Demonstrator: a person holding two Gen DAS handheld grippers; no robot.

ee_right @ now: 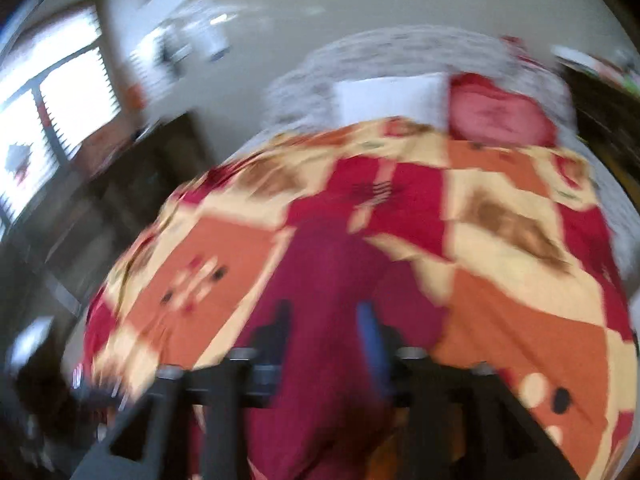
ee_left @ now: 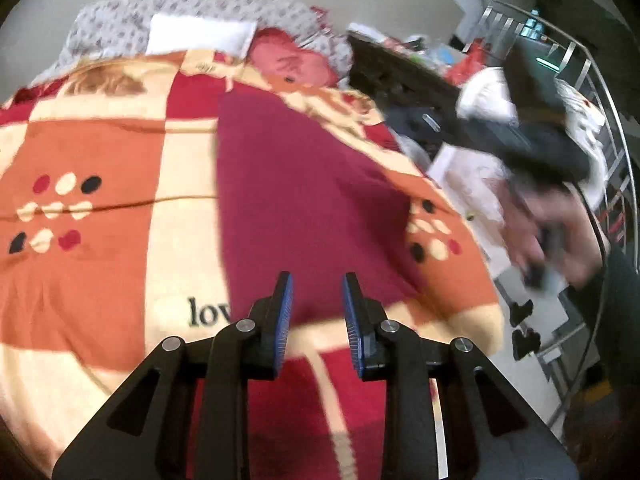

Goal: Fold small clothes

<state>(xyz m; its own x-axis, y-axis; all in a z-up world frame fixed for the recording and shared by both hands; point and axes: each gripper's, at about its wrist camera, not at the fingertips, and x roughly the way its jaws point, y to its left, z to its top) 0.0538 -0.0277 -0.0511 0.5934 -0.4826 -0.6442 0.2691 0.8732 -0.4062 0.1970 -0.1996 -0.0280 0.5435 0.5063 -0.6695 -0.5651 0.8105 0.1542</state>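
— Where is the dark red cloth garment (ee_left: 304, 184)?

— It lies flat on the bed, on top of the red, orange and cream patchwork blanket (ee_left: 100, 168). It is a long piece. Its long way runs from near to far, up toward the pink pillow (ee_left: 292, 66).

— Which way is it from the left gripper (ee_left: 317, 312)?

— Right in front of it and below. Its jaws are spread a little, with nothing between them. The near end of the cloth sits just past the tips.

— And the right gripper (ee_right: 326, 334)?

— That view is blurry, but the dark red cloth also shows straight ahead, a bit to the left. Its jaws stand apart and look empty.

— Which one is nearer?

— I think both hang over the near end. I cannot tell which is closer.
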